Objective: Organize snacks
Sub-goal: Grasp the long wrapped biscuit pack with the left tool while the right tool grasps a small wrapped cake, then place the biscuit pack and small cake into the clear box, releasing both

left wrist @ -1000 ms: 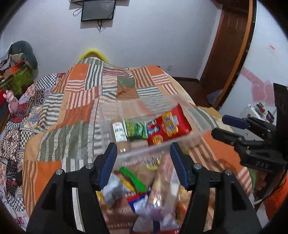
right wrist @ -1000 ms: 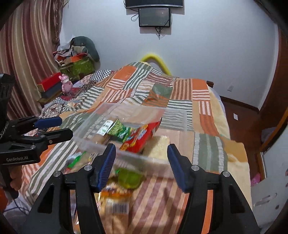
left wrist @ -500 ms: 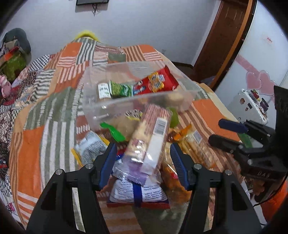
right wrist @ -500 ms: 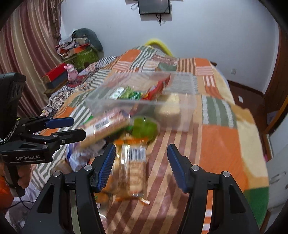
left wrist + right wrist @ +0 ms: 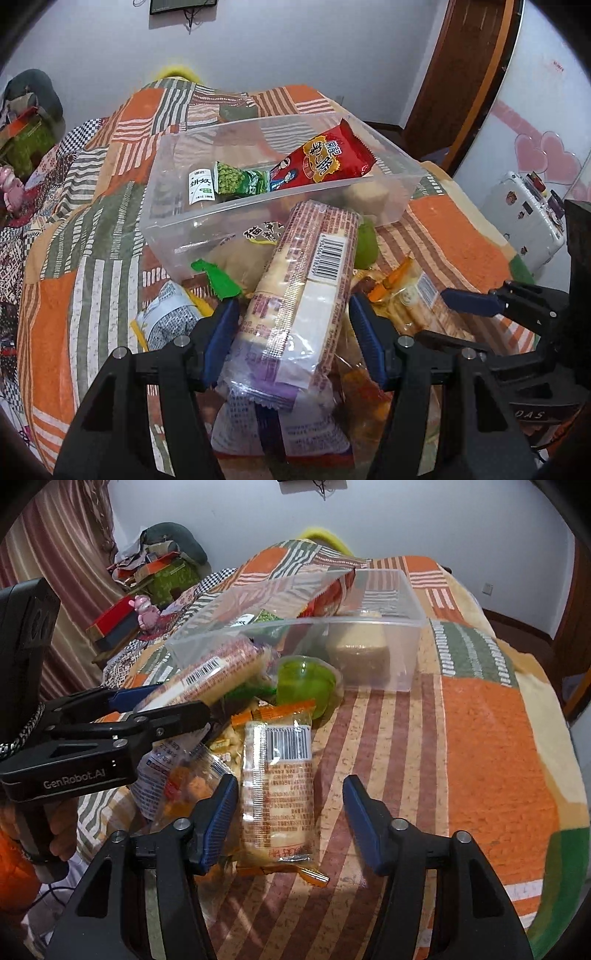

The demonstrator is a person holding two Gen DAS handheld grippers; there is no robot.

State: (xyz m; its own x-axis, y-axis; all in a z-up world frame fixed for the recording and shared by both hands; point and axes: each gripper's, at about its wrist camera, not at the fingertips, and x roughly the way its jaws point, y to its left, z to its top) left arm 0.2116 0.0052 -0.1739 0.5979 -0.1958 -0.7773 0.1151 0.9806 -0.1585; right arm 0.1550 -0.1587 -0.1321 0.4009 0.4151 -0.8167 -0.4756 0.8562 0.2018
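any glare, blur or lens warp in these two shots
Left wrist view: sharp, barcode on the long cracker pack readable; light glare on its wrapper and the clear bin; fisheye bends the door frame, corners black. Right wrist view: also sharp; sheen on the green jelly cup; same dark vignette.

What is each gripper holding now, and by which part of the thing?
The left gripper holds the long biscuit packet near its lower end. The right gripper holds nothing: its jaws are closing around the orange-edged packet, not yet touching.
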